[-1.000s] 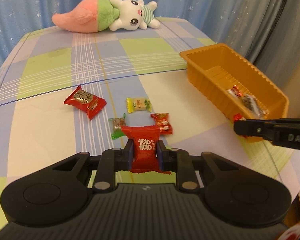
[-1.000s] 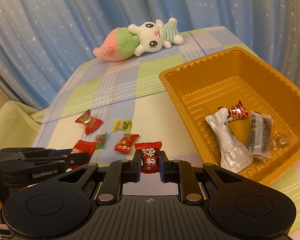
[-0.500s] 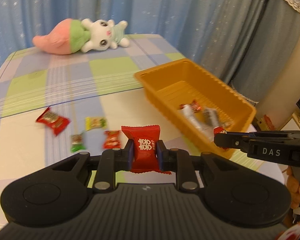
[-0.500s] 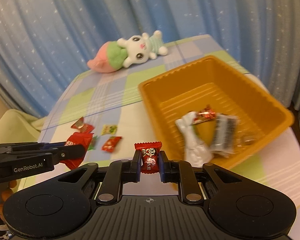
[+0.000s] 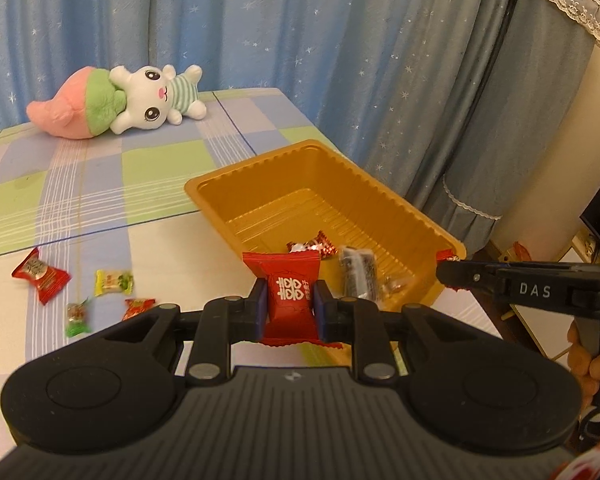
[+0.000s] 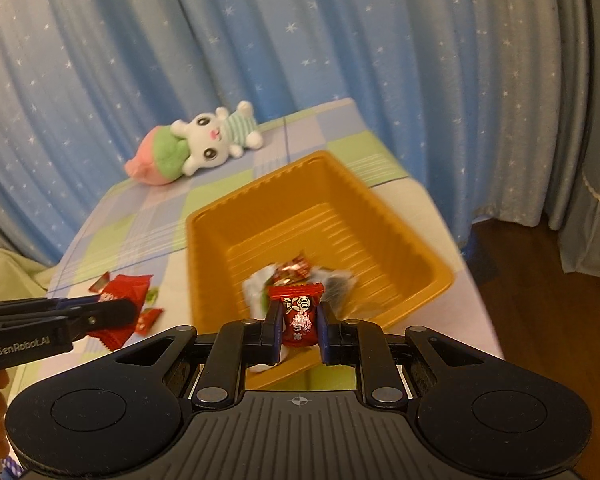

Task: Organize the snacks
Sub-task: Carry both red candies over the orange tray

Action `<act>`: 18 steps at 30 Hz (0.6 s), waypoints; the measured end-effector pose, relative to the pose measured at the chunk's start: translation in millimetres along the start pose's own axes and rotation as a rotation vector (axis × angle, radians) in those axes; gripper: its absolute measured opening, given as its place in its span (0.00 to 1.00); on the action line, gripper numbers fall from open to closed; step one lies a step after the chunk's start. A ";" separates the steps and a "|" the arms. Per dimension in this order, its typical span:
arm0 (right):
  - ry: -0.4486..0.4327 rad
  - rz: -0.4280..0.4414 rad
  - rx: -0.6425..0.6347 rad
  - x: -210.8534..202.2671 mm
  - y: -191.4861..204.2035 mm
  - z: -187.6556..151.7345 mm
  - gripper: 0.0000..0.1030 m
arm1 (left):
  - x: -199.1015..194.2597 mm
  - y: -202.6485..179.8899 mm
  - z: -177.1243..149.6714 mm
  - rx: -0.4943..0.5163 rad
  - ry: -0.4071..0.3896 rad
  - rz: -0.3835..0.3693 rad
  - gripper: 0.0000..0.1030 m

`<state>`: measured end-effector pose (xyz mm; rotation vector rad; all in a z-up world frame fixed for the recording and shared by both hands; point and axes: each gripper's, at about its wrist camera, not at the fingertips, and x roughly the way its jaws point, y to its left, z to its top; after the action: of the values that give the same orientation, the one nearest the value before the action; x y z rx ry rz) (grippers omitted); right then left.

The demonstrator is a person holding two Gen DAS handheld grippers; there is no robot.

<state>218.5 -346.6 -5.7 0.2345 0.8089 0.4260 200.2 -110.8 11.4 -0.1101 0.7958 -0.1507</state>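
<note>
Now the left gripper [image 5: 290, 306] pinches a flat, crinkly red packet [image 5: 287, 300] at lower centre of the left view. The right gripper [image 6: 299, 326] squeezes a small shiny red candy [image 6: 298, 312] at centre of its view. Behind both sits a ribbed orange plastic tray [image 5: 380, 196] with foil wrappers inside. Loose sweets [image 5: 108, 282] lie at left on checked cloth [image 5: 160, 160].

Orange tray [image 5: 380, 196]; red sweet with white characters [image 5: 290, 300]; red sweet with cartoon face [image 6: 298, 312]; tablecloth [image 5: 148, 168] checked green, lilac and cream; blue curtain [image 5: 260, 32] with white stars; pink, green and white plush rabbit [image 5: 116, 106].
</note>
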 end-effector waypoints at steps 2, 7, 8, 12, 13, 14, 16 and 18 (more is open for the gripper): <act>-0.007 -0.004 -0.007 -0.3 -9.5 5.2 0.18 | 3.5 -5.3 3.5 -0.003 -0.004 0.010 0.20; -0.008 -0.001 -0.024 8.8 -26.7 18.4 0.18 | 13.8 -12.5 12.6 -0.018 -0.007 0.029 0.20; -0.006 0.000 -0.027 11.7 -29.2 20.8 0.18 | 15.6 -13.5 14.0 -0.022 -0.006 0.033 0.20; 0.006 0.009 -0.044 24.7 -35.9 30.0 0.18 | 23.4 -17.1 18.5 -0.031 0.000 0.041 0.20; 0.011 0.012 -0.049 28.6 -36.7 32.0 0.18 | 25.6 -18.0 19.5 -0.034 0.002 0.043 0.20; 0.016 0.013 -0.054 33.8 -37.7 34.2 0.18 | 28.0 -18.4 20.2 -0.035 0.005 0.047 0.20; 0.026 0.017 -0.058 42.4 -39.6 38.0 0.18 | 32.8 -19.2 21.9 -0.035 0.008 0.054 0.20; 0.034 0.023 -0.066 51.1 -41.0 41.6 0.18 | 37.4 -19.6 24.4 -0.038 0.012 0.061 0.20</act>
<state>292.0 -361.6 -25.7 0.1761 0.8250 0.4789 241.7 -135.7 5.1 -0.1207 0.8136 -0.0792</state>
